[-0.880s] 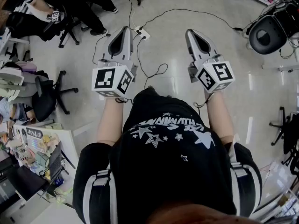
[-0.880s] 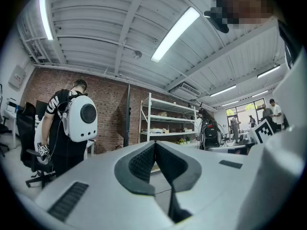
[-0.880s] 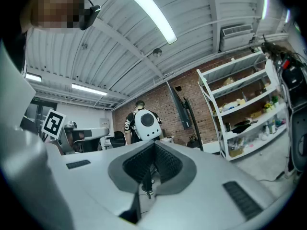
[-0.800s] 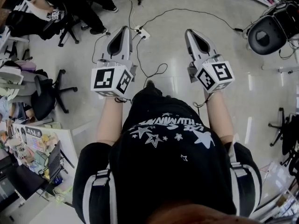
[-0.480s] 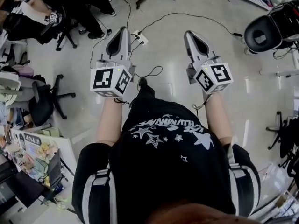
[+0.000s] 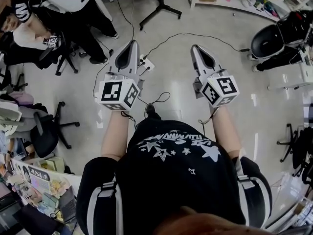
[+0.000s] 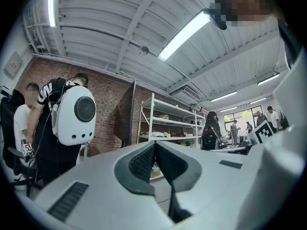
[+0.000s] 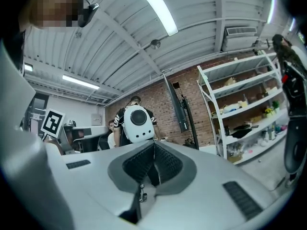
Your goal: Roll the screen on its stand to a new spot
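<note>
Left gripper (image 6: pixel 131 44): held out ahead of the person's body at about waist height, pointing forward over the floor (image 6: pixel 176 58). In the left gripper view its jaws are together, ribbed pads meeting along one line, clamped on no object.

Right gripper (image 6: pixel 197 49): held level with the left one, roughly parallel to it and well apart from it. In the right gripper view its jaws are likewise closed pad to pad, gripping no object.

Screen (image 8: pixel 174 105): a dark flat panel seen nearly edge-on, upright on its stand against the brick wall (image 8: pixel 160 97). It stands between a person wearing a white backpack (image 8: pixel 139 122), on its left, and a white shelf rack (image 8: pixel 240 110), on its right. It is straight ahead of both grippers and well apart from them; neither gripper touches it.

Stand base (image 6: pixel 160 4): black spreading legs on the floor at the top edge of the head view, ahead of the gap between the two grippers and clear of both tips.

Floor between grippers and stand base: a white power strip (image 6: pixel 145 61) lies just beside the left gripper's tip, and a black cable (image 6: pixel 195 35) runs from it towards the right edge of the view
</note>
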